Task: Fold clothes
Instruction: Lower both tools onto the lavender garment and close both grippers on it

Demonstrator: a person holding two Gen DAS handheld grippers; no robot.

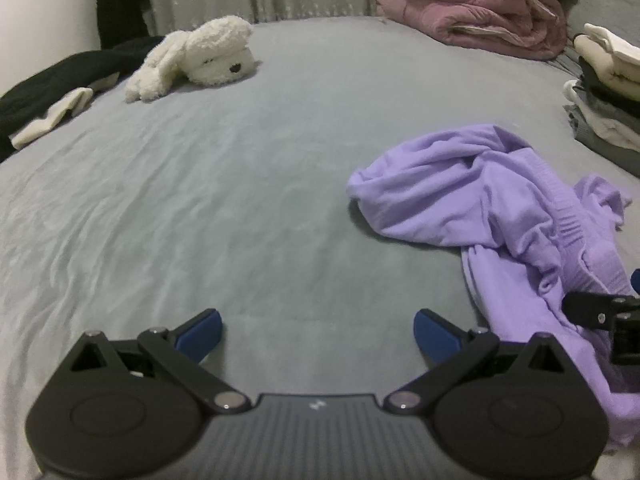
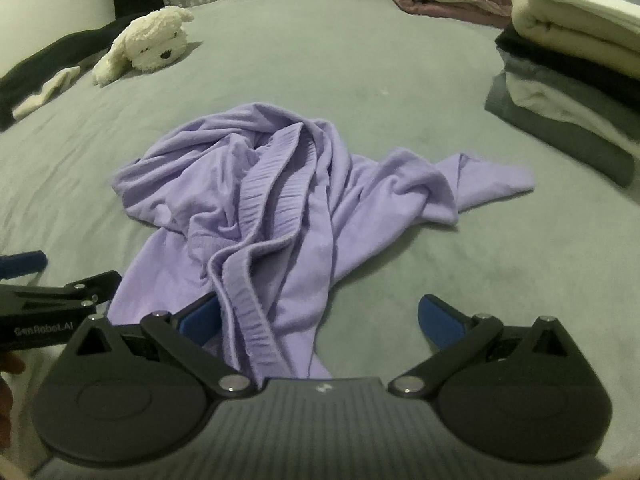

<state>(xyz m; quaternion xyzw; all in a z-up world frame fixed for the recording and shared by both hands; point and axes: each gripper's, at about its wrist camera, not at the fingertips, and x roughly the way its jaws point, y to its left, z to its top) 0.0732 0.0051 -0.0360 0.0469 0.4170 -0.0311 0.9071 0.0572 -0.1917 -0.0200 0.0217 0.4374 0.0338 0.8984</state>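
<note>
A grey bed (image 2: 360,60) with a lightly wrinkled sheet fills both views, and a pale curtain hangs behind it.

The left tool (image 1: 318,336) has its two blue fingers spread wide apart over bare sheet and grips nothing. The right tool (image 2: 320,320) is also spread wide; its left finger (image 2: 200,322) touches the near edge of the purple garment (image 2: 280,200), but the fingers do not close on it.

The purple garment lies crumpled directly ahead of the right tool and to the right of the left tool. Its long axis runs from the right tool away toward the far side of the bed, and a ribbed band (image 2: 248,300) runs along this line. One flat part points out to the right.

No container is visible. Far right of the right tool stands a pile of folded clothes (image 2: 568,80). Further away lies a rolled pink quilt (image 1: 480,16). Far left ahead are a white plush dog (image 1: 196,56) and dark clothing (image 1: 48,84).
</note>
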